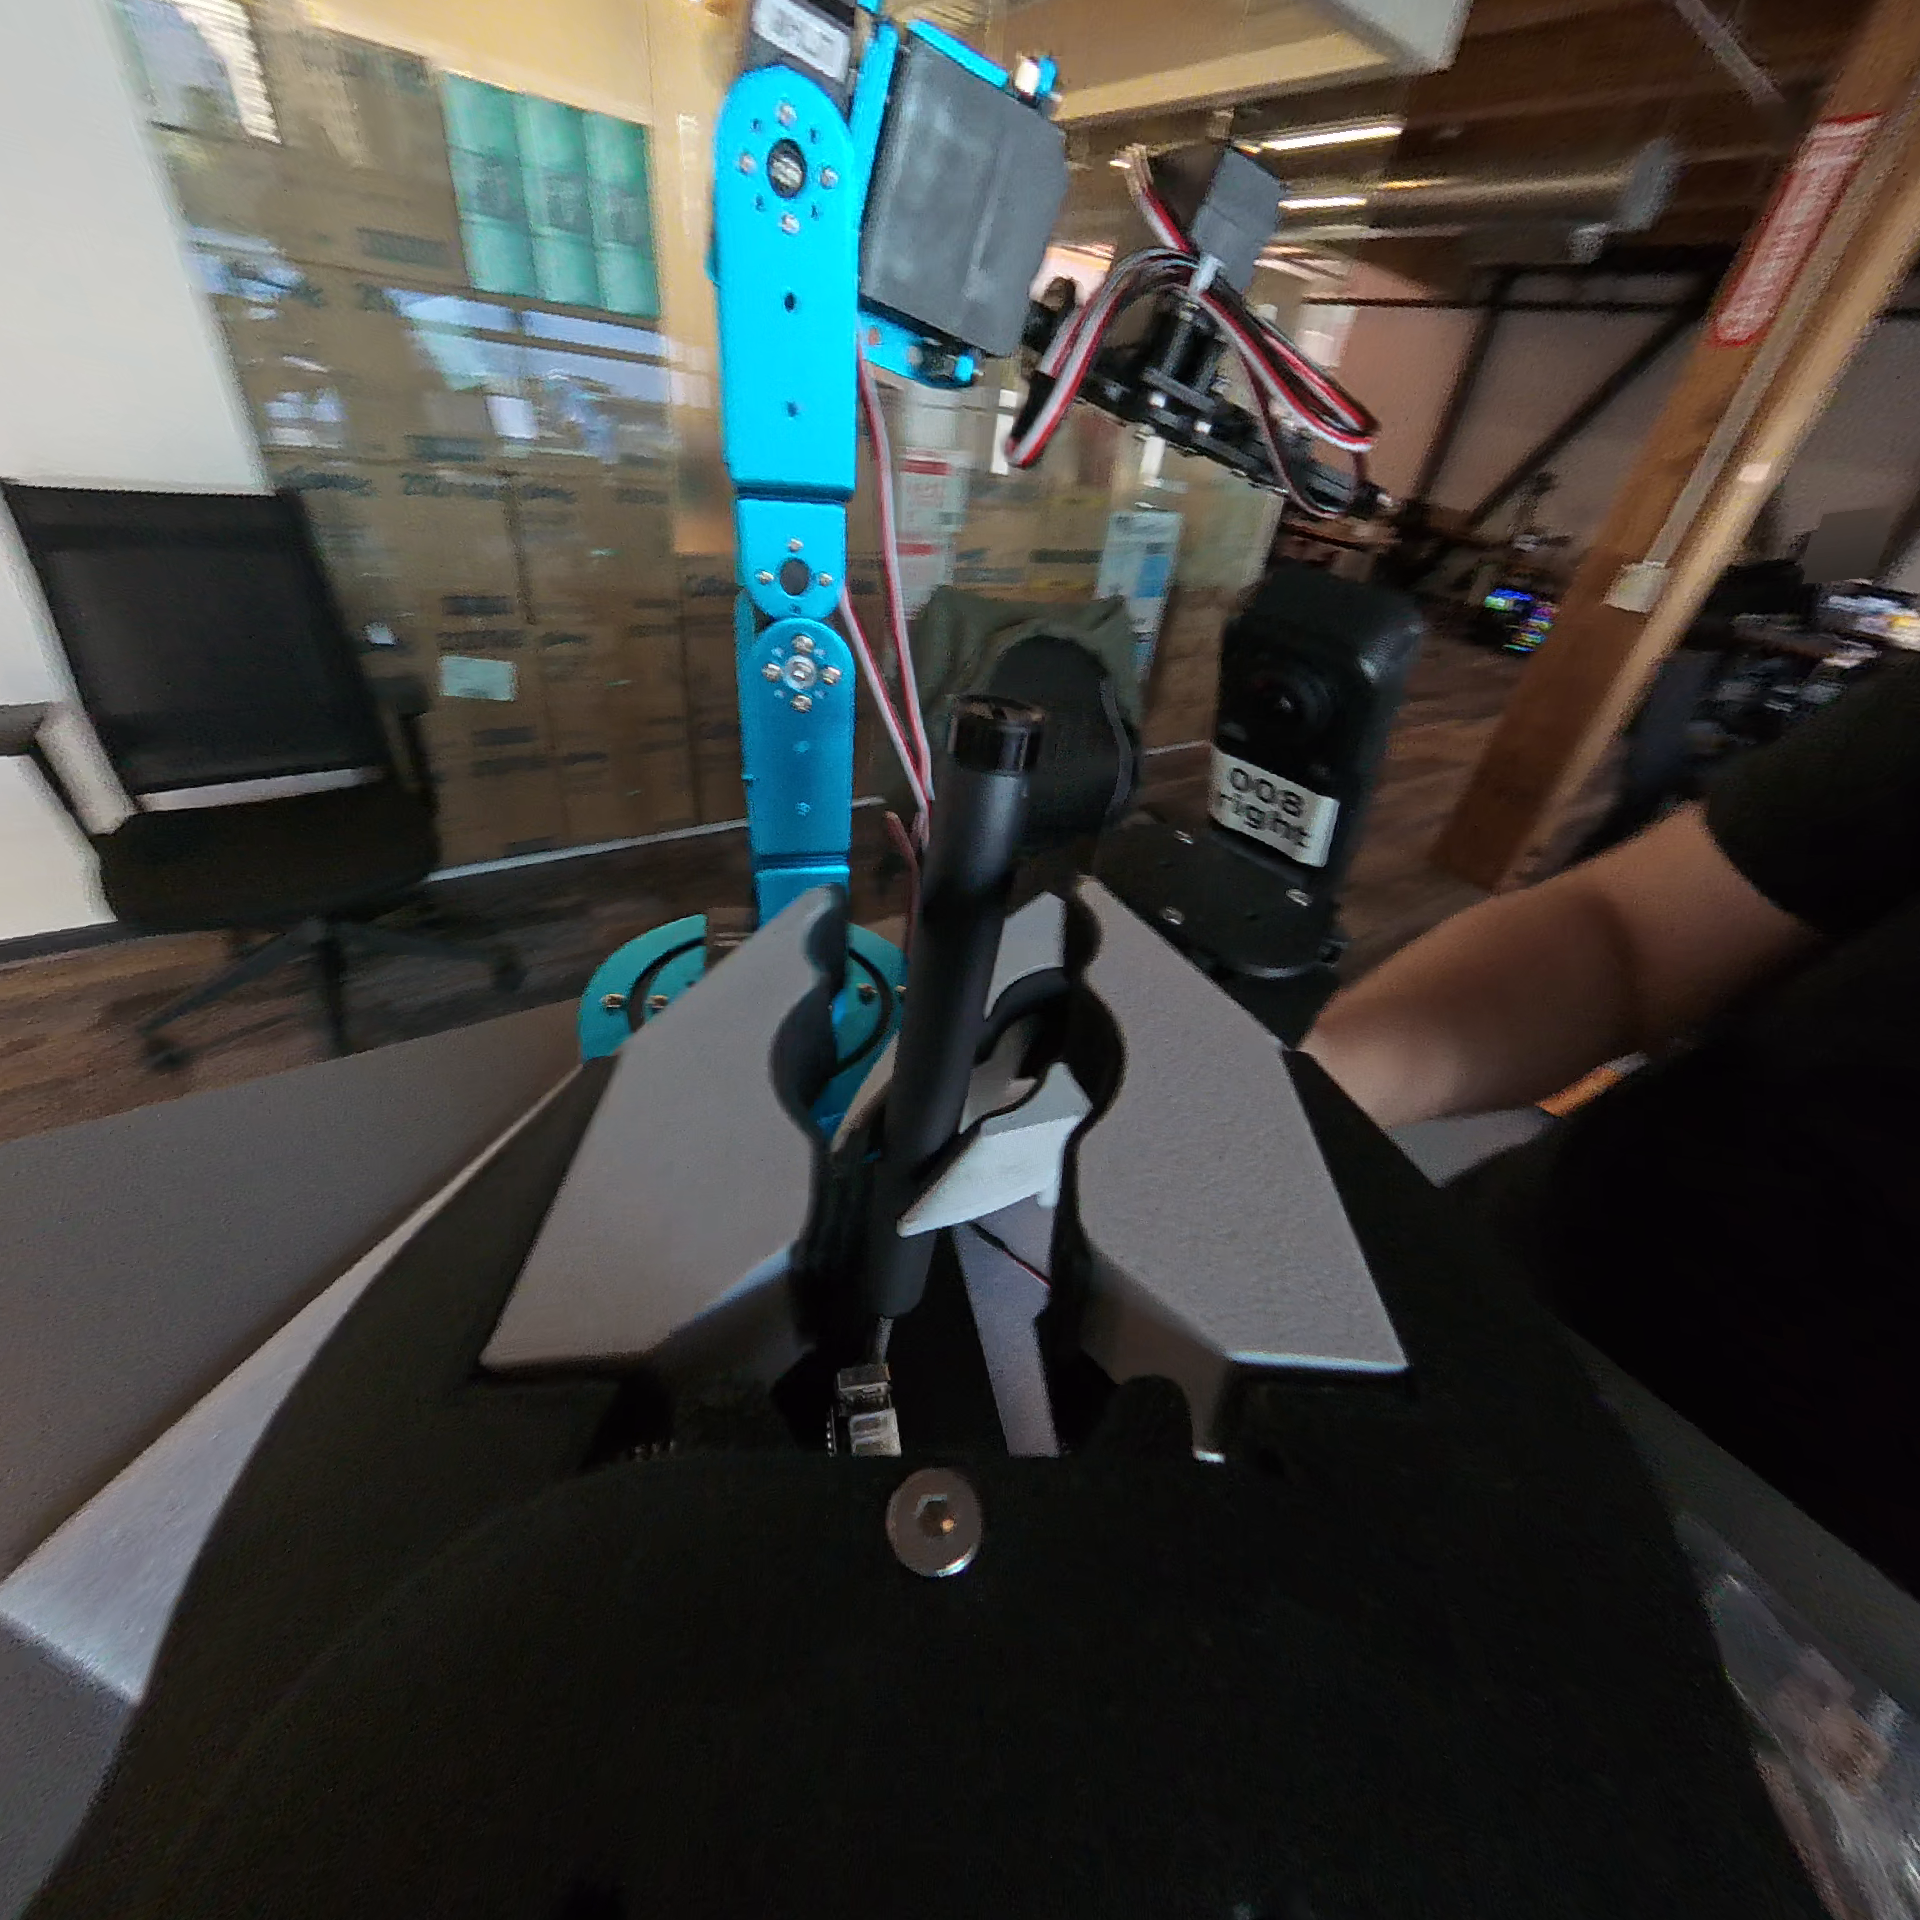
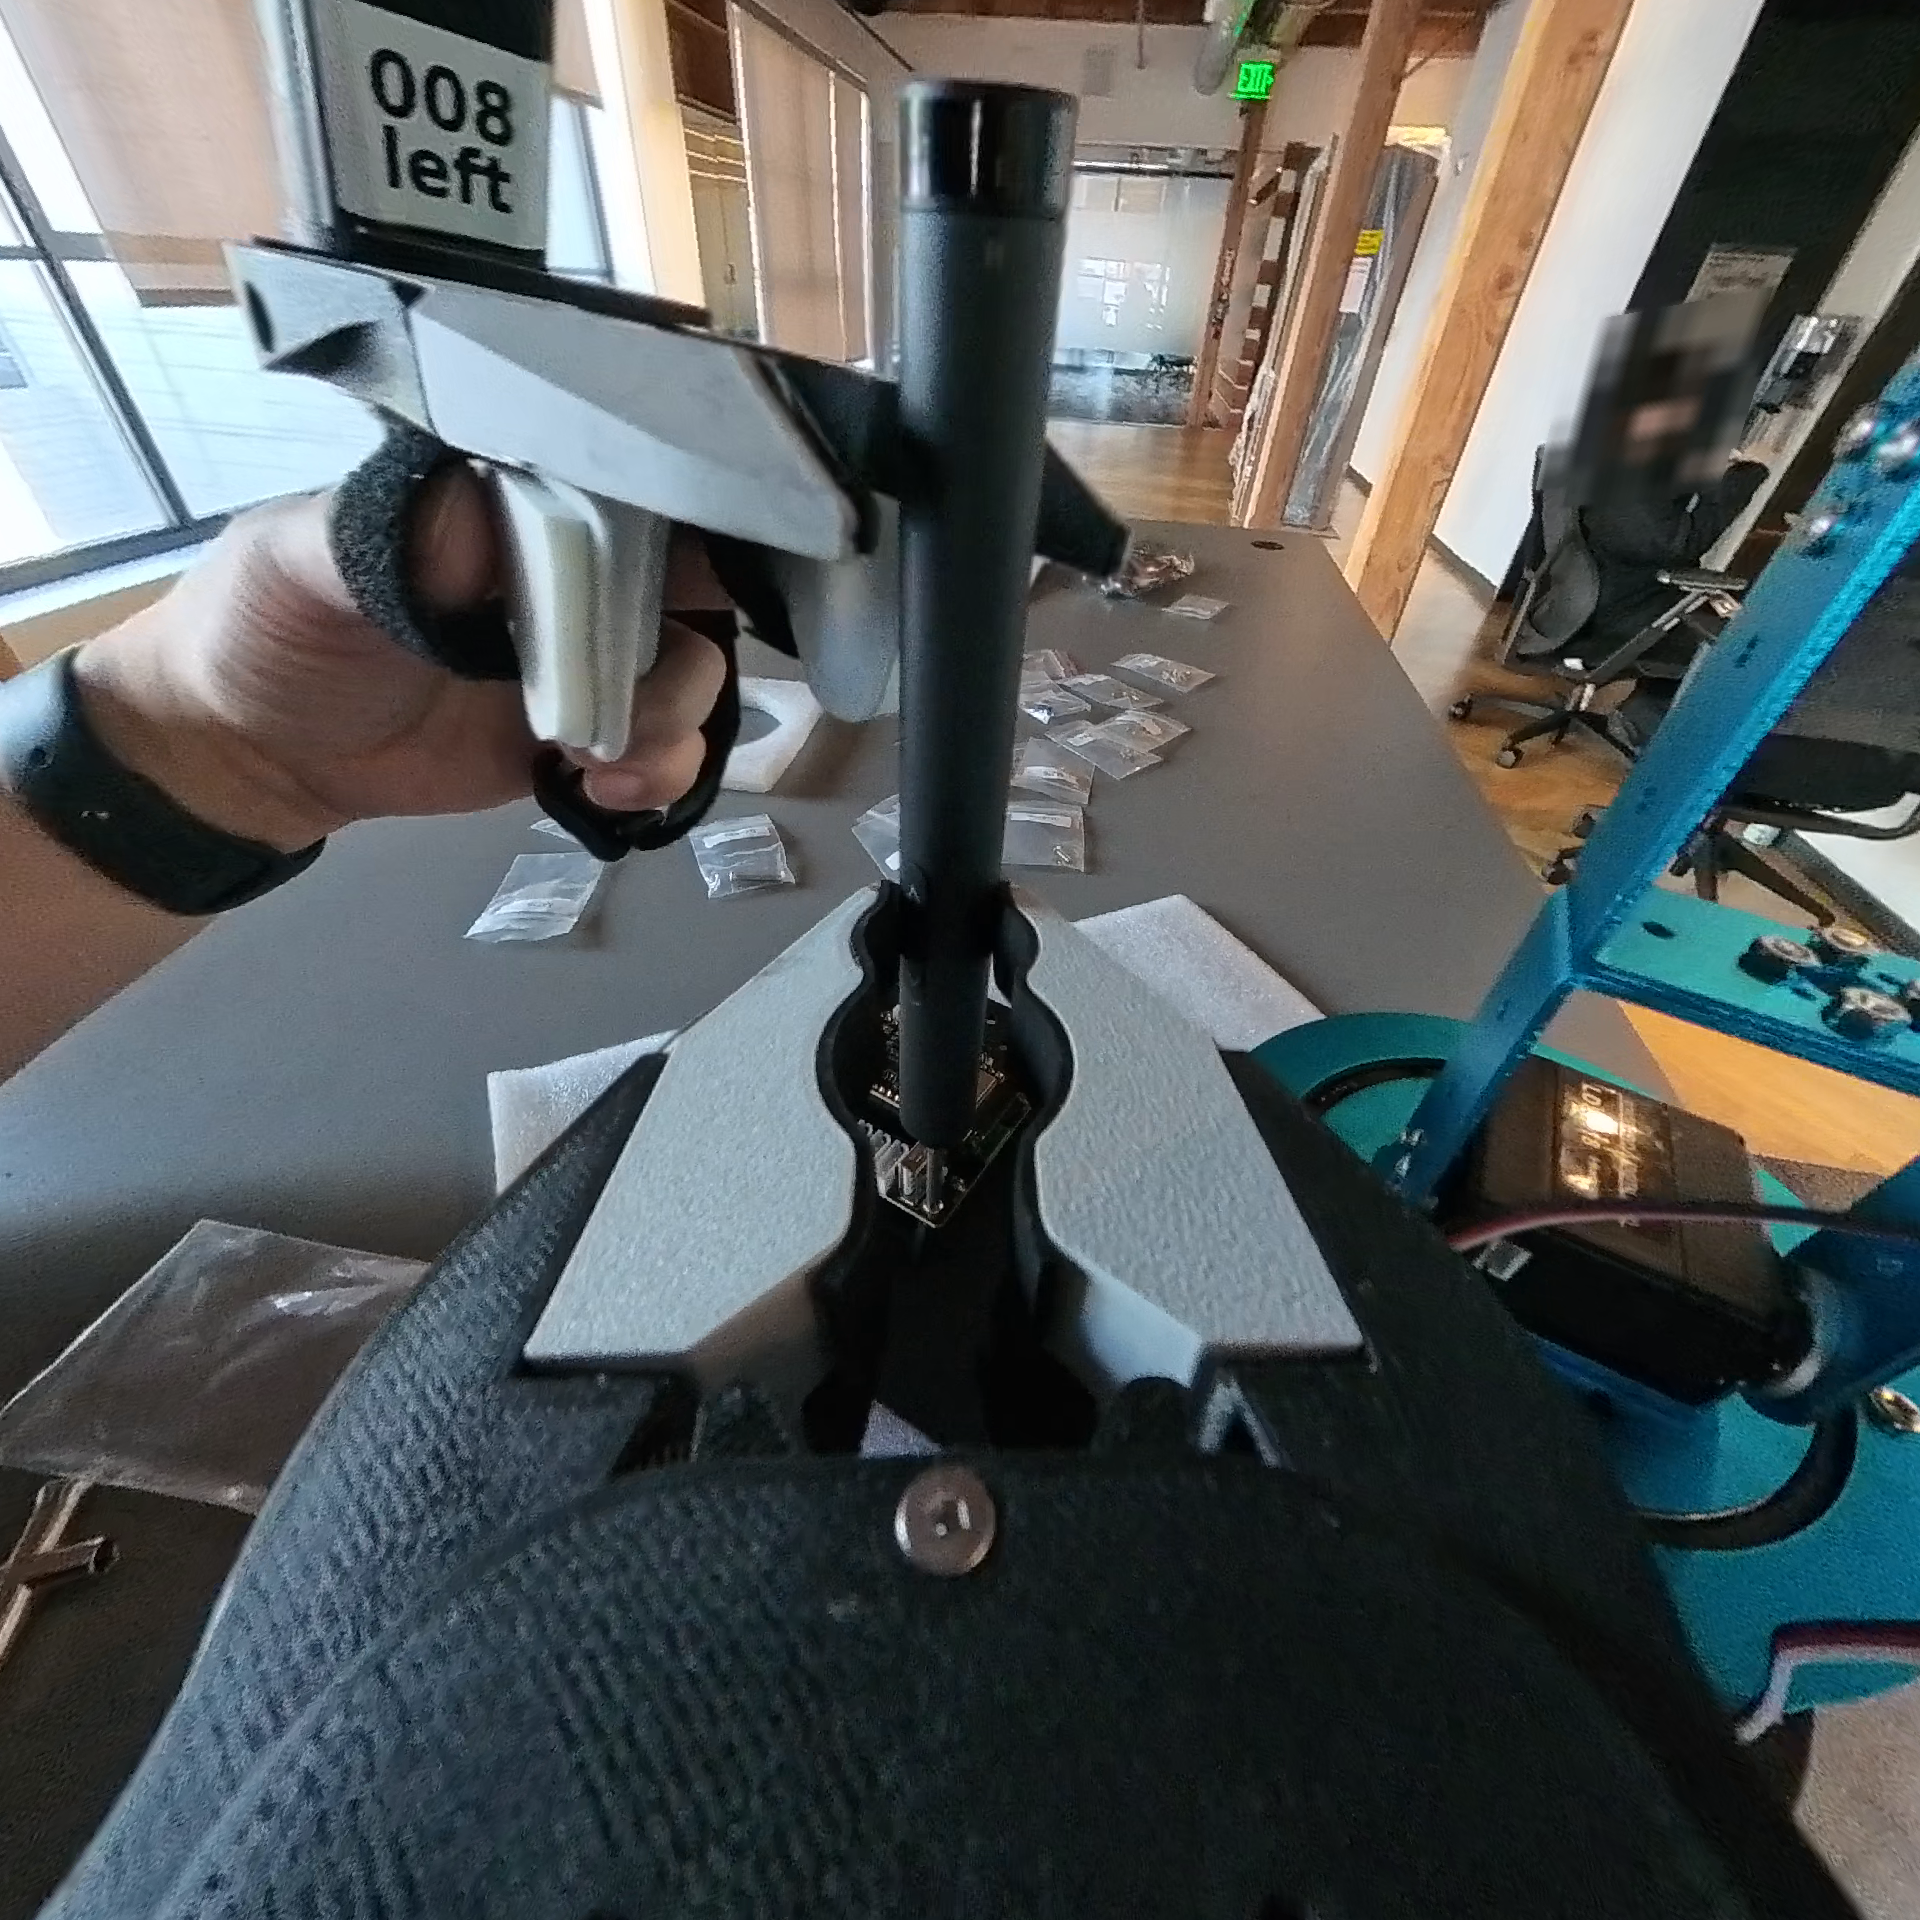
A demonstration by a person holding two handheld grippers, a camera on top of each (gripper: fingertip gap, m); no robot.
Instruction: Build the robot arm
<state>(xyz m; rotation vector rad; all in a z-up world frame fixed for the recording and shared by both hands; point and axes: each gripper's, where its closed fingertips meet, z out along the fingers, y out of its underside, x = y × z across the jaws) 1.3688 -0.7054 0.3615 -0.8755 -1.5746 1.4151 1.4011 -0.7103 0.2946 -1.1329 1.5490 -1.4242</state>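
Observation:
A black cylindrical screwdriver (image 2: 961,623) stands upright with its tip on a small circuit board (image 2: 997,1127). My right gripper (image 2: 943,904) is shut on its lower shaft. My left gripper (image 1: 956,904) reaches in level from the left, higher up the screwdriver (image 1: 966,935). Its fingers stand either side of the shaft, with a gap showing between them and it. The left gripper also shows in the right wrist view (image 2: 992,520), held by a hand. One of the right gripper's fingers (image 1: 997,1164) shows low between my left fingers. A blue robot arm (image 1: 795,364) rises just behind.
The blue arm's base and links (image 2: 1662,748) stand close on the right. The grey table (image 2: 1299,779) carries several small plastic bags (image 2: 1049,769), white foam sheets (image 2: 1174,966) and a clear bag (image 2: 187,1351). Office chairs (image 1: 260,727) and a wooden post (image 2: 1475,312) stand beyond. The gap from one gripper's tips to the other's is roughly 7 cm.

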